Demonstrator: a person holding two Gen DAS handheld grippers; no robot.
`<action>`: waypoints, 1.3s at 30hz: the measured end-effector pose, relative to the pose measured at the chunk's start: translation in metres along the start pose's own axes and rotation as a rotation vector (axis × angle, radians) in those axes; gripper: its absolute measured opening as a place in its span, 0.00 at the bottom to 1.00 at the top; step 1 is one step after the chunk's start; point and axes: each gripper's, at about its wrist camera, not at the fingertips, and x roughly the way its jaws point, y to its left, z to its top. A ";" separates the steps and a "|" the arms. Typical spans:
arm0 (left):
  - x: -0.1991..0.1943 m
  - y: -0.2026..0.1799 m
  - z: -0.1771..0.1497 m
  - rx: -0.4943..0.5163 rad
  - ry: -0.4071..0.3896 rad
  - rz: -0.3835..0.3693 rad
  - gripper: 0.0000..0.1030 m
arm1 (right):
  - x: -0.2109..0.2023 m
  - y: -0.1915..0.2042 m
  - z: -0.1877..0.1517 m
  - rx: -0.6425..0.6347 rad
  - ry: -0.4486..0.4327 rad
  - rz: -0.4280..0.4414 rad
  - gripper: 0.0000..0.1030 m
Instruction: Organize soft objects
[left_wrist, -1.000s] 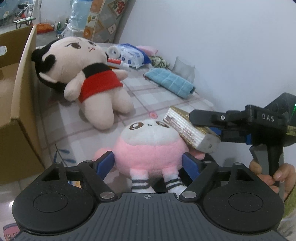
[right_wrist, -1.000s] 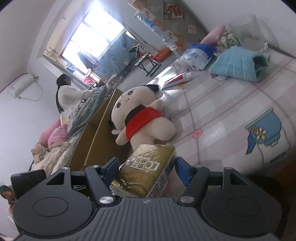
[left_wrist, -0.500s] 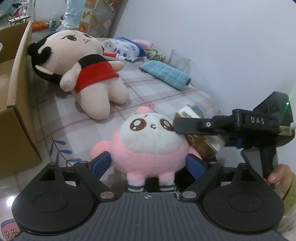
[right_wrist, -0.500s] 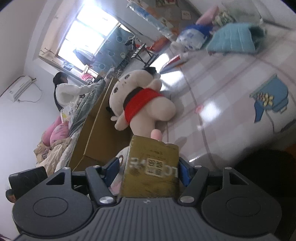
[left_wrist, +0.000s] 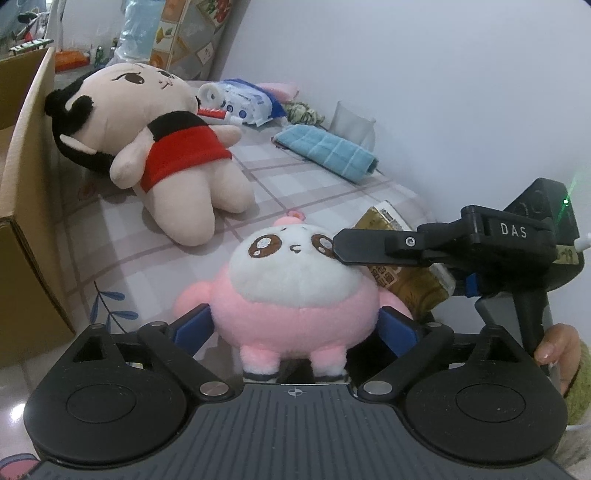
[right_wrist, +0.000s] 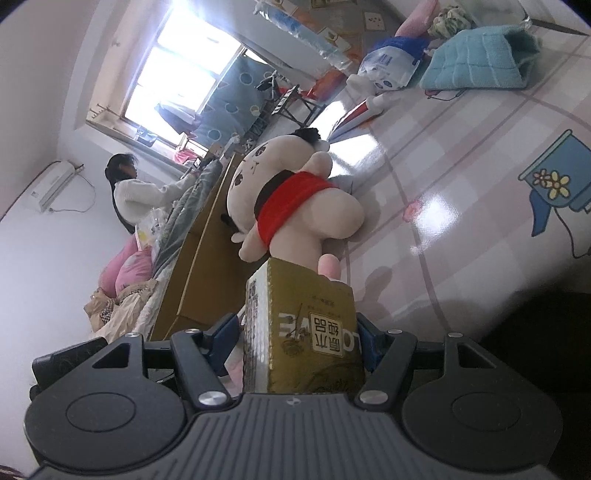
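A cardboard box (left_wrist: 22, 206) is standing at nine o'clock on the checked tablecloth (left_wrist: 147, 266), with a large doll plush in a red top (left_wrist: 159, 147) lying against it at ten o'clock, head toward the box. At twelve o'clock a toothpaste tube (left_wrist: 218, 113) and a blue-and-white tissue pack (left_wrist: 243, 101) are lying behind the doll, and a folded teal towel (left_wrist: 328, 152) is resting at one o'clock near the wall. At centre, the left gripper (left_wrist: 295, 328) is flanking a pink-and-white panda plush (left_wrist: 295, 291), its jaws having just been opening wide, the blue pads standing just beside the toy's sides; whether they are touching it cannot be told. At three o'clock the right gripper (right_wrist: 295, 332) is clamping a gold tissue pack (right_wrist: 306, 339) at a middling width, just beside the panda's head, while a hand (left_wrist: 557, 347) is gripping its handle.
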 end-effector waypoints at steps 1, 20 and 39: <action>0.000 0.000 -0.001 0.003 -0.003 0.000 0.92 | 0.000 -0.001 -0.001 0.004 0.001 0.006 0.44; 0.007 -0.005 0.020 0.017 -0.075 -0.020 0.91 | 0.001 -0.002 0.019 0.008 -0.042 0.054 0.44; 0.031 0.002 0.022 0.048 -0.058 0.060 0.90 | 0.016 -0.004 0.027 -0.091 -0.018 -0.034 0.44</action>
